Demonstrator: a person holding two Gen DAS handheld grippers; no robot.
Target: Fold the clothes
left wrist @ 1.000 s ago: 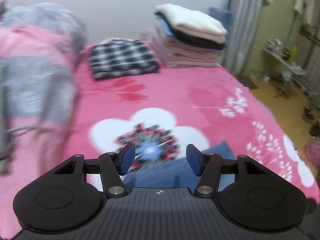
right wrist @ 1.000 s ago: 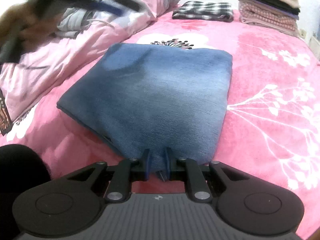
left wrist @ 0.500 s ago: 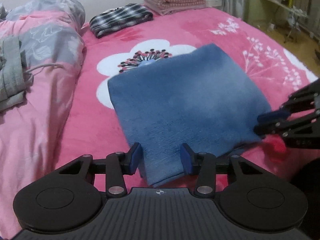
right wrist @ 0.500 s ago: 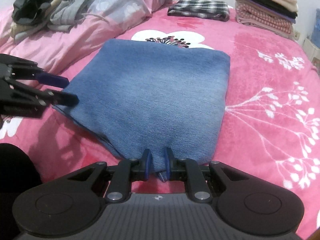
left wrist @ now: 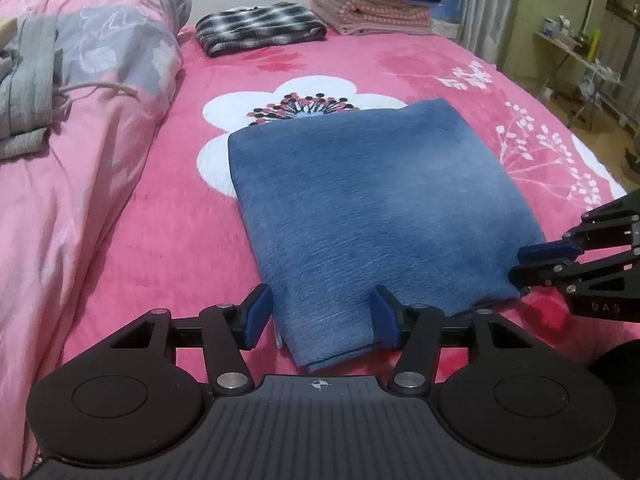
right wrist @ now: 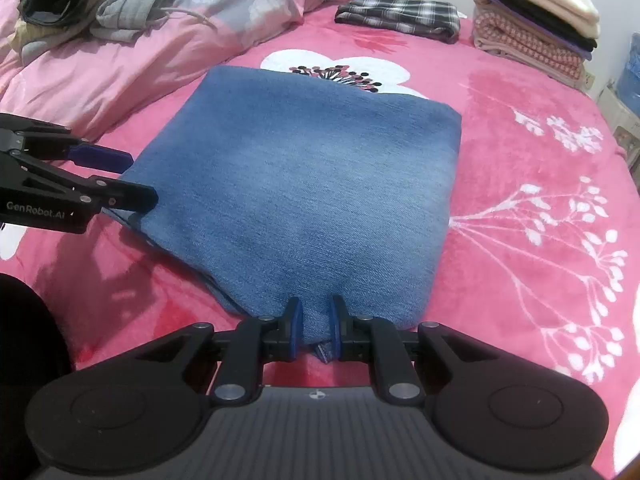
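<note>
A folded blue denim garment [left wrist: 380,208] lies flat on the pink flowered blanket [left wrist: 168,240]. My left gripper [left wrist: 320,308] straddles its near left corner. The jaws are opening, with the denim corner between them and a gap beside each pad. The right wrist view has this gripper [right wrist: 136,178] at the garment's left edge. My right gripper [right wrist: 315,320] is shut on the near right corner of the denim [right wrist: 312,184], which bunches between the pads. From the left wrist view, that gripper [left wrist: 520,266] is at the garment's right corner.
A folded plaid garment [left wrist: 260,32] and a stack of folded clothes [left wrist: 376,4] sit at the far end of the bed. A pink and grey duvet [left wrist: 100,128] with loose grey clothes [left wrist: 28,80] fills the left side. The bed's right edge drops to the floor by a cluttered table [left wrist: 572,48].
My left gripper swung down from facing across the bed to the denim's near left corner; its jaws narrowed, then widened again. The right gripper kept its hold and stayed put.
</note>
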